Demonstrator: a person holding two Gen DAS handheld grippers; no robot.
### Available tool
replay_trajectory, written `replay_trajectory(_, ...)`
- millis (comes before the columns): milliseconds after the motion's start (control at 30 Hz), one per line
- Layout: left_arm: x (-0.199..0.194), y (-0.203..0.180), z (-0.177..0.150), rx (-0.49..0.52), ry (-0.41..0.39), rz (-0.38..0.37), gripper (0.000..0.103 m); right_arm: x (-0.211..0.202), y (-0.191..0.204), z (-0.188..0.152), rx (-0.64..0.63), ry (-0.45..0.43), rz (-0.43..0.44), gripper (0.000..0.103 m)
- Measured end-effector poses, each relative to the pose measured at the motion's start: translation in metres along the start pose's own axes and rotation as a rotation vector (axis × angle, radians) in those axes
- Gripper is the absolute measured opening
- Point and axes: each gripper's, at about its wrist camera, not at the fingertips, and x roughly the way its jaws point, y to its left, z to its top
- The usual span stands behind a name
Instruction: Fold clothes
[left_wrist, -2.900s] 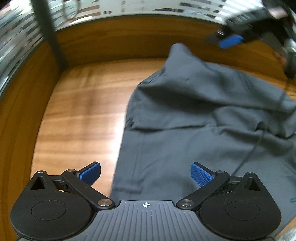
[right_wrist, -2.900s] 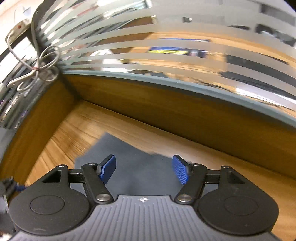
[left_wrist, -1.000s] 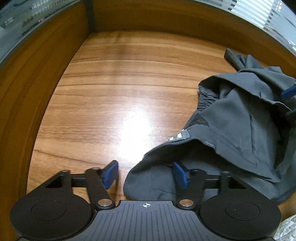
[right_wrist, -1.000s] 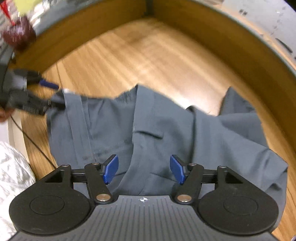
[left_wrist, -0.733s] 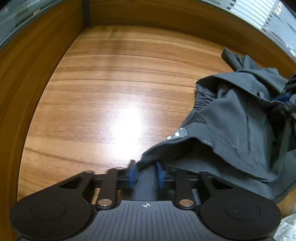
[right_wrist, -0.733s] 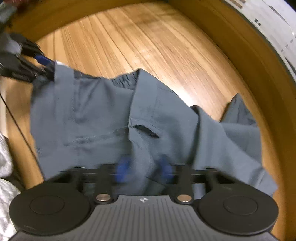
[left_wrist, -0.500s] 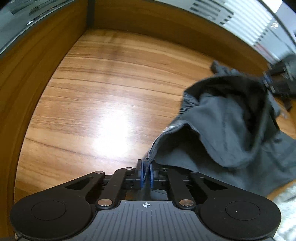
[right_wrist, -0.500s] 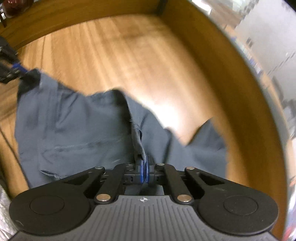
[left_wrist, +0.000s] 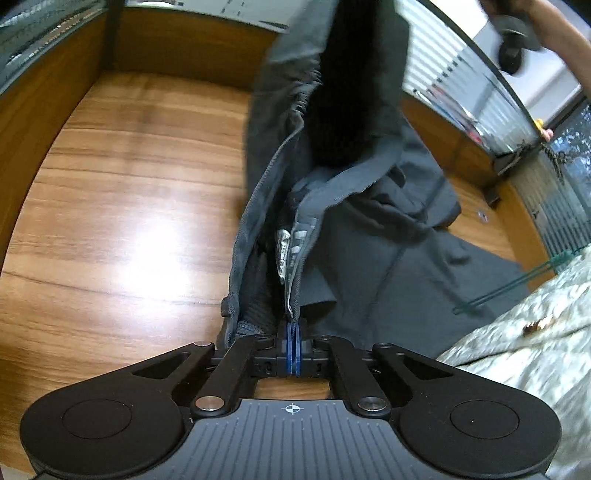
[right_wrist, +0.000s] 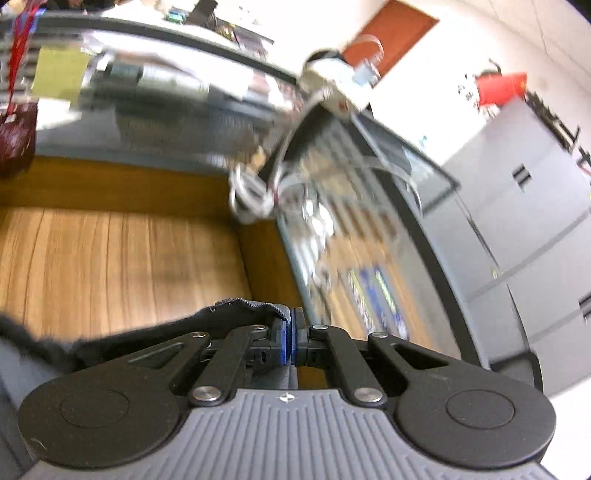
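Dark grey shorts (left_wrist: 362, 229) hang lifted above the wooden table (left_wrist: 122, 206), their lower part still resting on it. My left gripper (left_wrist: 294, 349) is shut on the waistband edge near a white label (left_wrist: 283, 254). The waistband stretches up and away toward the top of the left wrist view. My right gripper (right_wrist: 290, 341) is shut on another part of the elastic waistband (right_wrist: 243, 308), raised high and tilted toward the partition. In the right wrist view most of the shorts are hidden below the gripper body.
Wooden walls (left_wrist: 44, 85) with frosted glass above enclose the table on the left and back. A person's patterned sleeve (left_wrist: 524, 339) sits at the right, an arm (left_wrist: 554, 33) at the top right. A cable bundle (right_wrist: 258, 188) hangs on the partition. Grey cabinets (right_wrist: 517, 221) stand beyond.
Both grippers closed on the waistband about half a second ago and have since lifted it; the shorts now hang stretched up, and the right wrist view has swung up toward the partition.
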Motion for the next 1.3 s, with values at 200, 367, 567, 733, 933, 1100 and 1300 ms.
replay_trajectory(200, -0.002, 0.013, 0.007, -0.055, -0.017, 0.097, 0.004, 0.105, 0.018, 0.028, -0.013, 0.025, 0.021, 0.003)
replay_trajectory(367, -0.001, 0.026, 0.015, -0.098, -0.040, 0.206, 0.009, 0.159, 0.043, 0.016, -0.053, 0.114, 0.063, 0.051)
replay_trajectory(567, 0.003, 0.030, 0.026, -0.129, -0.054, 0.258, 0.026, 0.145, 0.041, -0.022, 0.057, 0.139, 0.128, 0.057)
replay_trajectory(733, 0.023, 0.030, 0.037, -0.092, -0.023, 0.269, 0.048, 0.110, 0.029, -0.057, 0.236, 0.147, 0.195, 0.067)
replay_trajectory(933, 0.045, 0.032, 0.041, -0.061, 0.003, 0.293, 0.066, 0.074, 0.016, -0.112, 0.400, 0.207, 0.217, 0.068)
replay_trajectory(1100, 0.062, 0.045, 0.041, -0.098, 0.034, 0.274, 0.066, 0.050, 0.026, -0.166, 0.505, 0.277, 0.210, 0.071)
replay_trajectory(1300, 0.068, 0.047, 0.036, -0.091, 0.042, 0.283, 0.064, 0.024, 0.046, -0.228, 0.637, 0.364, 0.184, 0.072)
